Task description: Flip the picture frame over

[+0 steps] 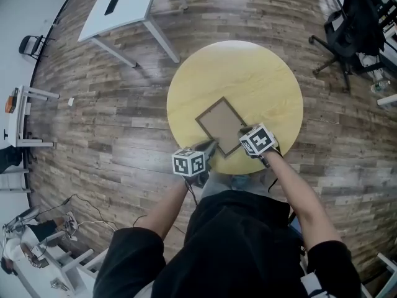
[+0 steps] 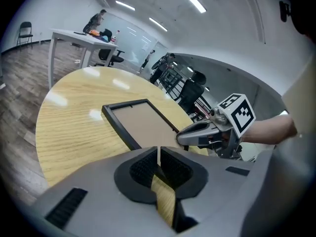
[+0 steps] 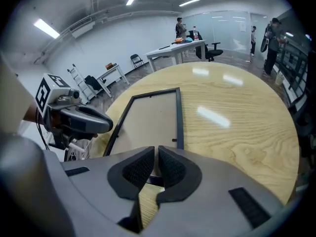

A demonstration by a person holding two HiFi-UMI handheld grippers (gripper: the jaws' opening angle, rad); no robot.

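- Picture frame (image 1: 221, 126) lies flat on the round table (image 1: 260, 73), toward its 6 o'clock edge, brown panel up. No edge is lifted, so the flip looks not yet begun.
- Left gripper (image 2: 158, 151) sits at the frame's 7 o'clock corner, its fingers closed to a sliver, gripping nothing visible.
- Right gripper (image 3: 156, 154) sits at the 4 o'clock corner, its fingers likewise together and empty.
- Remaining: raise an edge, turn the frame over, lay it down.

The left gripper (image 2: 158, 154) has its jaws all but together, a thin pale sliver between the pads, at the near corner of the picture frame (image 2: 140, 120). The frame lies flat, backing up, on the round wooden table (image 2: 69, 127). The right gripper (image 2: 183, 136) points at its right edge.
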